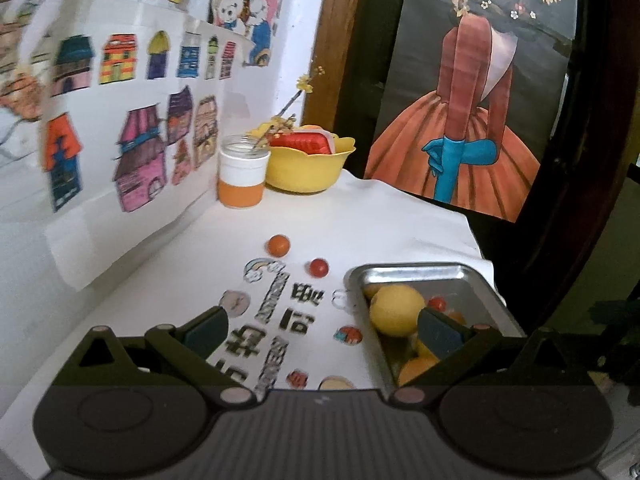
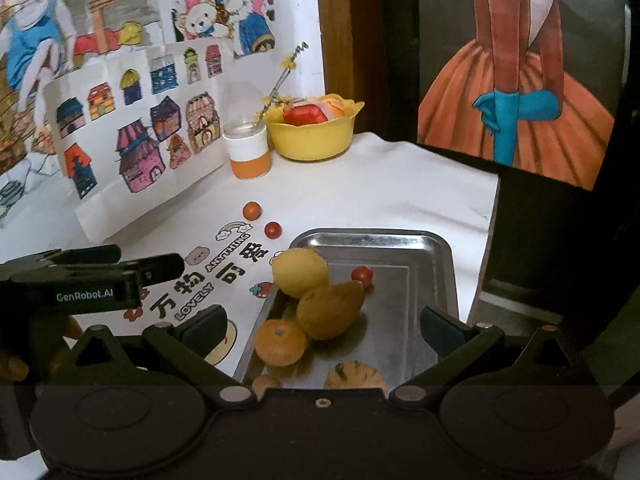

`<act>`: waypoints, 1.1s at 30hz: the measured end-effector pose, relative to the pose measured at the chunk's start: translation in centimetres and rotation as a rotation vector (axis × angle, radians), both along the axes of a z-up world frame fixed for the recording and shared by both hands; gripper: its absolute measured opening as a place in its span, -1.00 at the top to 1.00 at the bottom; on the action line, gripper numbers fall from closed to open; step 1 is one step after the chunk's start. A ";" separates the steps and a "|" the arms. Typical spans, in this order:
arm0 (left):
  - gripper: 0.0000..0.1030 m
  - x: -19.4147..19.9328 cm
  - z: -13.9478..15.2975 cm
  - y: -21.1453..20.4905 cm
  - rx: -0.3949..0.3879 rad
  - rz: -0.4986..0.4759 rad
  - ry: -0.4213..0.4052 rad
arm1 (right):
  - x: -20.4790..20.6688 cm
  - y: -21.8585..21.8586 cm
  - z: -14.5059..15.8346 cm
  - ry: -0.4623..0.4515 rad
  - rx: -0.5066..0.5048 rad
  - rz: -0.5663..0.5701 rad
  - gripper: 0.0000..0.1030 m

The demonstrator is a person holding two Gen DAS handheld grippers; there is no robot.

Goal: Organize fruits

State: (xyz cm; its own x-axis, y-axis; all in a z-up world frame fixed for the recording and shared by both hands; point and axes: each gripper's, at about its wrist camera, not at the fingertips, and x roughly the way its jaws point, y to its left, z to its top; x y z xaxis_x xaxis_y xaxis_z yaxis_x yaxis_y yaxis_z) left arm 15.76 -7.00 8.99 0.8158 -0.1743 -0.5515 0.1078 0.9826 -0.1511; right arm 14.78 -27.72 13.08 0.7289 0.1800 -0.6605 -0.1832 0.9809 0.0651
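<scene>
Children's drawings of houses cover the wall behind a white-covered worktop (image 2: 360, 184), with a dark doorway and a poster of an orange dress to the right. At the far left of the right wrist view the left claw (image 2: 168, 266) reaches in sideways; seen in its own view, its jaws stand wide apart and hold nothing. Behind it, by the wall, stand an orange-and-white jar (image 2: 246, 148) and a yellow bowl (image 2: 312, 142) with red and orange things in it. In front of these, two small round fruits are still loose on the cloth: an orange one (image 2: 252, 210) and, just to its right, a red one (image 2: 273, 230). Further right lies the metal tray (image 2: 436, 256), which already holds a lemon (image 2: 300, 272), a brownish-yellow fruit (image 2: 330, 310) touching it, a mandarin (image 2: 280, 342), a small red fruit (image 2: 362, 275) and two more pieces at the near edge. The right claw (image 2: 320, 330) hovers over the tray, jaws spread and empty.

Gathering looks nearly finished, with the two loose fruits remaining. The next move likely falls to the left claw: go forward to the nearer red one, straddle it, and close gently, since it is small and could roll.
</scene>
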 end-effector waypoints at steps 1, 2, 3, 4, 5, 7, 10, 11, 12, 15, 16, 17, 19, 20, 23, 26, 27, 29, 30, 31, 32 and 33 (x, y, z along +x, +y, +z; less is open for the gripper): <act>-0.99 -0.6 0.0 0.2 0.001 0.002 -0.001 | -0.7 0.3 0.1 -0.007 -0.005 -0.004 -0.99; -0.99 -1.3 -0.1 0.5 0.002 0.004 -0.003 | -1.5 0.6 0.2 -0.015 -0.013 -0.007 -0.99; -0.99 -1.8 -0.2 0.7 0.003 0.005 -0.002 | -2.2 0.8 0.2 -0.022 -0.021 -0.009 -0.99; -0.99 -2.5 -0.2 1.0 0.005 0.006 0.000 | -2.9 1.2 0.2 -0.032 -0.033 -0.013 -0.99; -0.99 -2.9 -0.3 1.2 0.008 0.006 0.002 | -3.7 1.5 0.2 -0.043 -0.047 -0.019 -0.99; -0.99 -3.9 -0.4 1.6 0.017 0.007 0.005 | -4.8 2.2 0.1 -0.055 -0.069 -0.028 -0.99; -0.99 -5.0 -0.6 2.5 0.025 0.008 0.012 | -6.2 2.9 -0.2 -0.057 -0.092 -0.045 -0.99; -0.99 -5.3 -0.6 2.7 0.028 0.006 0.014 | -6.5 3.2 -0.3 -0.055 -0.100 -0.050 -0.99; -0.99 -5.6 -0.7 2.9 0.033 0.005 0.016 | -6.8 3.4 -0.5 -0.051 -0.108 -0.054 -0.99; -0.99 -6.1 -1.0 3.6 0.045 0.019 0.026 | -7.3 4.1 -1.1 -0.031 -0.122 -0.063 -0.99; -0.99 -6.2 -1.1 3.9 0.045 0.021 0.033 | -7.4 4.3 -1.3 -0.021 -0.123 -0.065 -0.99; -0.99 -6.2 -1.2 4.1 0.045 0.023 0.041 | -7.6 4.4 -1.5 -0.014 -0.120 -0.072 -0.99; -0.99 -6.3 -1.6 4.6 0.048 0.027 0.057 | -7.7 4.7 -1.8 0.005 -0.117 -0.078 -0.99; -0.99 -6.3 -1.8 4.8 0.050 0.029 0.064 | -7.8 4.8 -2.0 0.014 -0.116 -0.076 -0.99; -0.99 -6.1 -2.3 5.4 0.060 0.036 0.087 | -7.6 4.9 -2.4 0.046 -0.120 -0.065 -0.99; -0.99 -5.5 -2.6 6.0 0.083 0.040 0.112 | -7.3 4.9 -2.5 0.065 -0.150 -0.048 -0.99; -0.99 -5.4 -2.6 6.2 0.095 0.043 0.118 | -7.2 4.9 -2.5 0.071 -0.167 -0.041 -0.99; -0.99 -5.1 -2.7 6.5 0.118 0.051 0.125 | -7.0 5.1 -2.6 0.075 -0.204 -0.025 -0.99; -0.99 -4.9 -2.7 6.7 0.126 0.055 0.129 | -6.9 5.1 -2.6 0.079 -0.218 -0.015 -0.99; -0.99 -4.8 -2.7 6.9 0.132 0.060 0.134 | -6.7 5.1 -2.6 0.080 -0.230 -0.004 -0.99; -0.99 -4.6 -2.7 7.0 0.135 0.065 0.137 | -6.5 5.1 -2.5 0.077 -0.242 0.008 -0.99; -0.99 -4.5 -2.7 7.2 0.137 0.069 0.140 | -6.3 5.1 -2.5 0.073 -0.251 0.017 -0.99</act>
